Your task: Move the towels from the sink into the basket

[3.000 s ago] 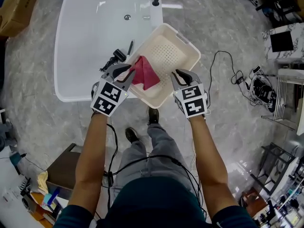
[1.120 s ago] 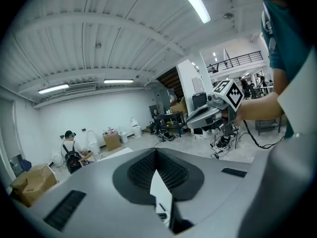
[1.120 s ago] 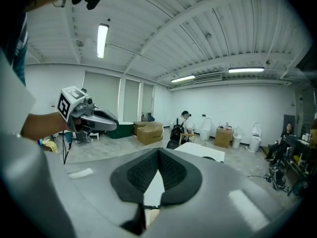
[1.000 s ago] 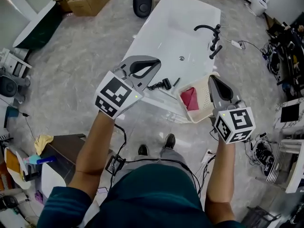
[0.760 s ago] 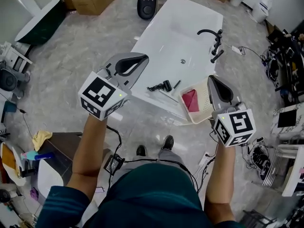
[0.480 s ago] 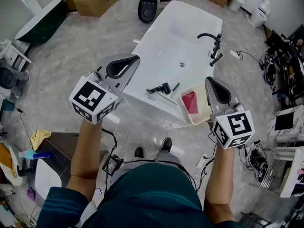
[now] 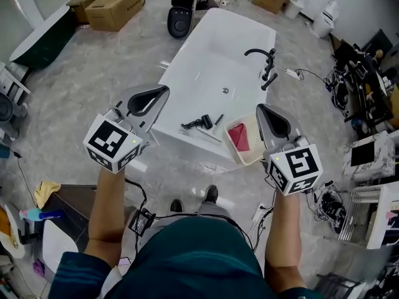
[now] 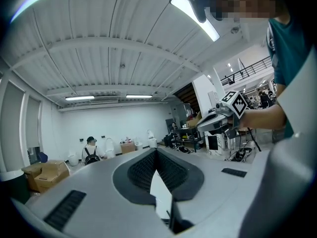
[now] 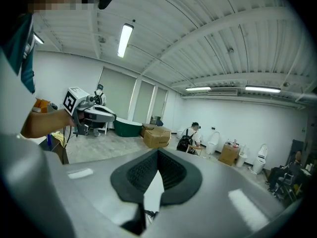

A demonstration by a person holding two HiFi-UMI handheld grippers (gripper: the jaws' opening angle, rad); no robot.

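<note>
A red towel [image 7: 238, 136] lies inside the cream perforated basket [image 7: 251, 156], which rests on the near right corner of the long white sink [image 7: 206, 61]. The sink basin holds no towel. Both grippers are held high above the floor, apart from the basket. My left gripper [image 7: 163, 90] hangs left of the sink's near end, shut and empty. My right gripper [image 7: 261, 108] hovers over the basket's right side, also shut with nothing in it. In the left gripper view the left gripper [image 8: 156, 150] has its pads together; in the right gripper view so does the right gripper [image 9: 158, 153].
A black faucet [image 7: 265, 61] stands on the sink's right rim. A small black tool with cord [image 7: 201, 123] lies on the near rim. Cardboard boxes [image 7: 109, 2] sit at the far left. Cables and shelving [image 7: 365, 157] crowd the right. The person's shoes [image 7: 209, 195] are below the basket.
Three seconds ago the left gripper held the red towel over the basket; now the towel lies in it. Both grippers have risen, and the left one has swung leftward.
</note>
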